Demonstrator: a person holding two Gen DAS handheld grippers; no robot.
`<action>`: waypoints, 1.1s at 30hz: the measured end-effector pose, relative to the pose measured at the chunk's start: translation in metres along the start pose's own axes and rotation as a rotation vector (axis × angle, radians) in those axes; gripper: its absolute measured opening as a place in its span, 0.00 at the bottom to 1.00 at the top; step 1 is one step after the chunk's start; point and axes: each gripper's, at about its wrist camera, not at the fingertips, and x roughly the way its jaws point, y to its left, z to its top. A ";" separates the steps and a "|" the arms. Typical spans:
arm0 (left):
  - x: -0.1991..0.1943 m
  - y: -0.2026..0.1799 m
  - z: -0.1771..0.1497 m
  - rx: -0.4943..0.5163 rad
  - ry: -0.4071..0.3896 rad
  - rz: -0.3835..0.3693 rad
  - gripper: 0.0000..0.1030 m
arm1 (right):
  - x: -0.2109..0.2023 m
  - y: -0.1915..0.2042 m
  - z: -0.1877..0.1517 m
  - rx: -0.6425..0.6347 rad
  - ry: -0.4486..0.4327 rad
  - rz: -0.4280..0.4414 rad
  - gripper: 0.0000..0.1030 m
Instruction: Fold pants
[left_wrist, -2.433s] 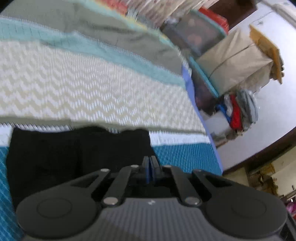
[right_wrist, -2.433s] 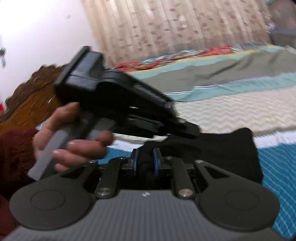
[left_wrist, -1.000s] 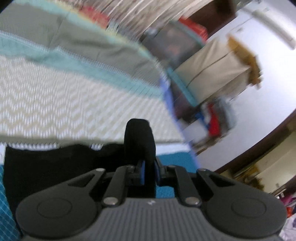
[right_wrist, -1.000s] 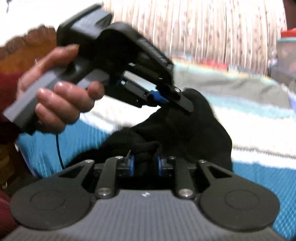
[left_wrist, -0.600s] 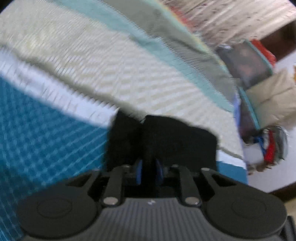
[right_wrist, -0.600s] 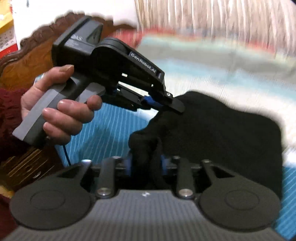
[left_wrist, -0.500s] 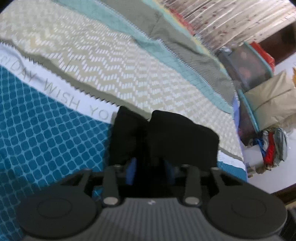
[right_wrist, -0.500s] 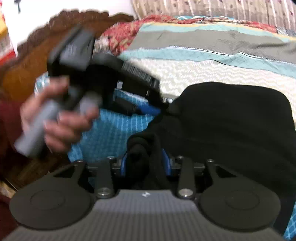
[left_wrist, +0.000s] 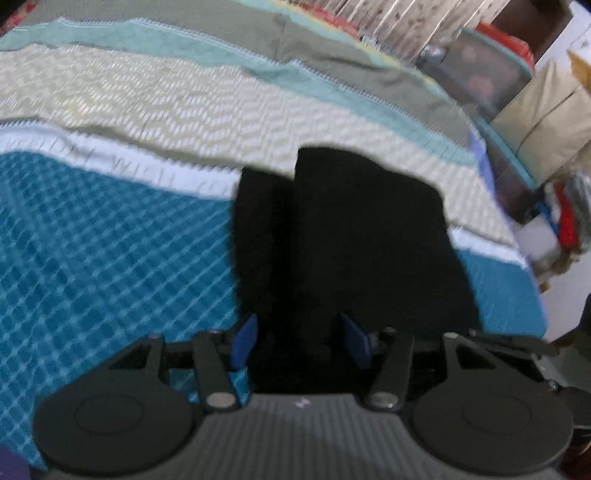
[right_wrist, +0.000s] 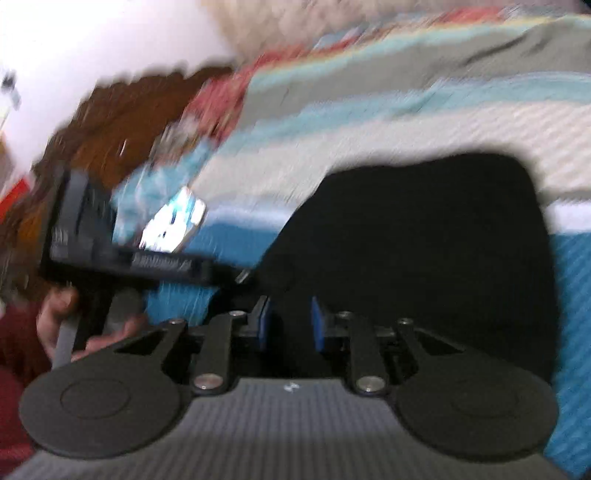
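Observation:
The black pants (left_wrist: 365, 236) lie folded in a compact block on the patterned bedspread (left_wrist: 110, 236); they also fill the right wrist view (right_wrist: 424, 240). My left gripper (left_wrist: 301, 341) is open, its blue pads wide apart over the near edge of the pants. My right gripper (right_wrist: 286, 325) is open too, its pads apart over the near edge of the black cloth. The left gripper's body (right_wrist: 122, 254) and the hand holding it show at the left of the right wrist view, blurred.
The bedspread has teal, white, zigzag beige and grey bands. A wooden headboard (right_wrist: 122, 122) stands at the far left. Storage bags and clothes (left_wrist: 535, 110) are piled past the bed's right edge.
Both grippers carried a fold of the pants over onto the rest, then opened and let go. The pants now lie flat in a smaller block.

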 end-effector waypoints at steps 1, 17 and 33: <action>-0.002 0.003 -0.001 -0.016 -0.004 -0.007 0.56 | 0.009 0.007 -0.005 -0.041 0.027 -0.025 0.28; 0.044 0.025 0.015 -0.243 0.099 -0.254 0.99 | -0.052 -0.144 -0.002 0.517 -0.240 -0.113 0.90; -0.018 -0.018 0.177 0.137 -0.360 -0.123 0.37 | -0.006 -0.072 0.156 0.246 -0.367 0.050 0.34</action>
